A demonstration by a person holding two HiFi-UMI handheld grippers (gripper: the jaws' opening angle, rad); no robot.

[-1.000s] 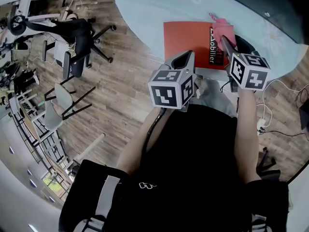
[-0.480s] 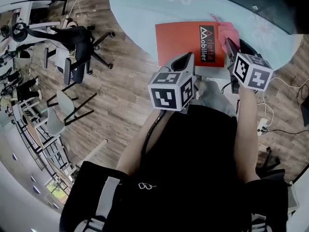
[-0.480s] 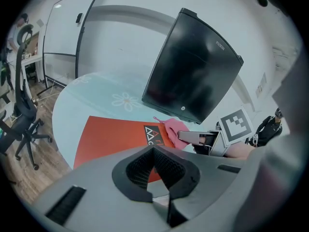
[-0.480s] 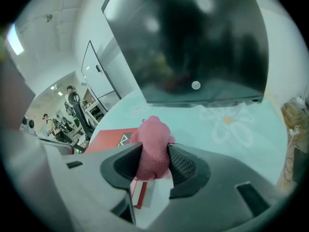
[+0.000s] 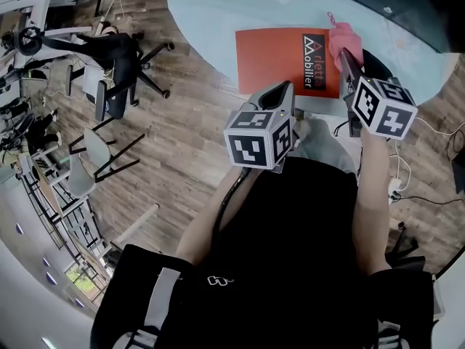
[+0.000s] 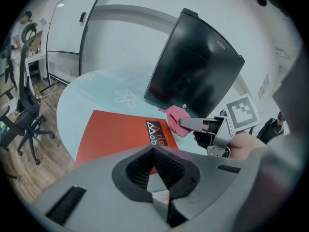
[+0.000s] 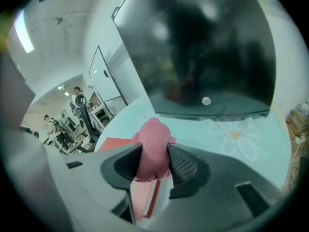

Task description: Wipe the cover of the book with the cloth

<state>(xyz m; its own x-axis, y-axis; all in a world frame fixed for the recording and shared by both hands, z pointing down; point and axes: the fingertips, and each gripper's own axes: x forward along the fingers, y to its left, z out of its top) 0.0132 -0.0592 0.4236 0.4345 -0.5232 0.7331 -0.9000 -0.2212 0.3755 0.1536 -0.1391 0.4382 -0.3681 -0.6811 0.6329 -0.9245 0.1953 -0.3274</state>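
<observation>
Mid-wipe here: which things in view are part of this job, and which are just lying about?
Job:
- book
- pink cloth
- right tool, shut on the cloth

Lying about:
- black panel behind the book
- office chairs on the floor
- left tool, holding nothing

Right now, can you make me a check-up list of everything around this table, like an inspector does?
Surface: round pale table with flower prints.
Job's things: red book lies flat near the table's edge; pink cloth is at the book's right edge.
Clutter: big black panel stands at the table's far side.
Grippers: right gripper shut on the pink cloth; left gripper shut with nothing in it, by the book's near edge.
Cables: white cables and a power strip on the floor at the right.
Surroundings: wood floor, office chairs at the left.
</observation>
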